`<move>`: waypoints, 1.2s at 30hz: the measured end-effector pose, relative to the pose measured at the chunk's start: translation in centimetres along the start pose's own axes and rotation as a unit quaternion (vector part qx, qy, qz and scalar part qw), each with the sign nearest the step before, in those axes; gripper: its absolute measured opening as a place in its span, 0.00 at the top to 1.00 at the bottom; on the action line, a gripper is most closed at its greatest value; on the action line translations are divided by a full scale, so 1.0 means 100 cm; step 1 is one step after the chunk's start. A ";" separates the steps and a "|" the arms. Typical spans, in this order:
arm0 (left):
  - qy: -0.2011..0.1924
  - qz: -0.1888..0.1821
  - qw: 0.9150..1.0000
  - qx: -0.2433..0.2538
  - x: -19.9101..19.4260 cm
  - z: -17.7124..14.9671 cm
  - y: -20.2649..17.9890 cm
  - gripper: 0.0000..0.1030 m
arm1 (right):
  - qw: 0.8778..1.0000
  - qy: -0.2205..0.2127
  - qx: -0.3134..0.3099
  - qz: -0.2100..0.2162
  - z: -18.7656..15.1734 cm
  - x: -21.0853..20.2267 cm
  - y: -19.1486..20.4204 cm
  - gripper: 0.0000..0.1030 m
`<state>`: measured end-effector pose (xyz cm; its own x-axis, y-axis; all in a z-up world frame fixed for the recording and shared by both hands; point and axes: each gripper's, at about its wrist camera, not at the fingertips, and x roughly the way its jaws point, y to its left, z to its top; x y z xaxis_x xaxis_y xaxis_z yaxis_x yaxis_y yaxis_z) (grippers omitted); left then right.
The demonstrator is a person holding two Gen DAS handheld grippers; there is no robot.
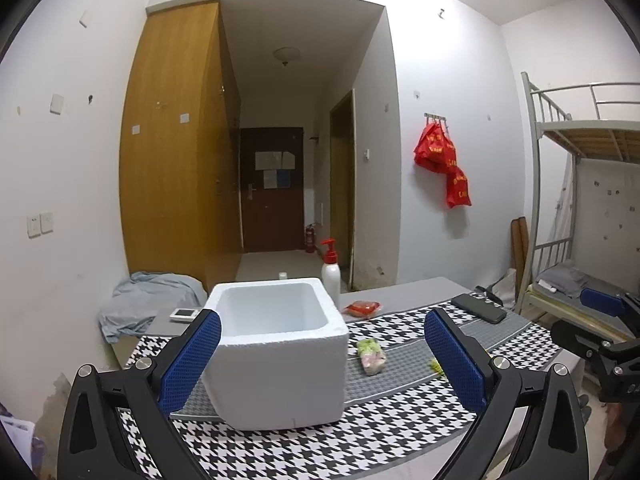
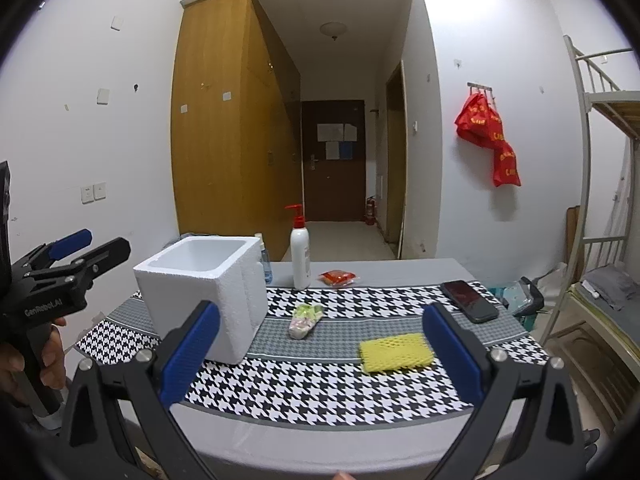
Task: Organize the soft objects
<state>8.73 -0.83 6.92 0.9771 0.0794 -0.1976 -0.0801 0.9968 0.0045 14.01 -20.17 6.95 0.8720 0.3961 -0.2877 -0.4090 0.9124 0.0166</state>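
- Our left gripper (image 1: pixel 322 356) and right gripper (image 2: pixel 320 348): both spread wide, holding nothing, above the near table edge.
- Foam box (image 2: pixel 202 292): looks empty; we judge sorting not begun.
- Left to collect: yellow foam net (image 2: pixel 396 352) nearest the right gripper; pale soft packet (image 2: pixel 304 320) beside the box; red packet (image 2: pixel 338 277) farther back.
- Surface: houndstooth cloth (image 2: pixel 320 392) on the table; phone (image 2: pixel 470 300), pump bottle (image 2: pixel 300 258) behind.
- Room: wooden wardrobe (image 2: pixel 228 128), bunk bed (image 1: pixel 580 132).

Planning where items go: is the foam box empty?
Empty as far as visible: the foam box shows bare white inner walls; its floor is hidden.
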 end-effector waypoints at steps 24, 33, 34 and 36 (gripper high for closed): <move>-0.013 -0.050 0.998 -0.025 0.000 -0.034 -0.025 0.01 | 0.999 0.010 0.015 -0.036 -0.030 -0.007 -0.034 0.01; -0.014 -0.068 0.998 -0.012 0.013 -0.043 -0.047 0.01 | 0.998 0.022 0.028 -0.043 -0.044 0.001 -0.050 0.01; -0.014 -0.069 0.997 -0.012 0.015 -0.044 -0.048 0.01 | 0.998 0.023 0.028 -0.045 -0.045 0.002 -0.051 0.01; -0.010 -0.071 0.997 -0.010 0.021 -0.046 -0.052 0.01 | 0.998 0.025 0.029 -0.046 -0.048 0.006 -0.056 0.01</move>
<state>10.26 -5.88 2.00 0.9825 -0.0615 -0.1758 0.0551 0.9976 -0.0408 15.49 -25.52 2.14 0.8896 0.3065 -0.3387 -0.3109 0.9495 0.0427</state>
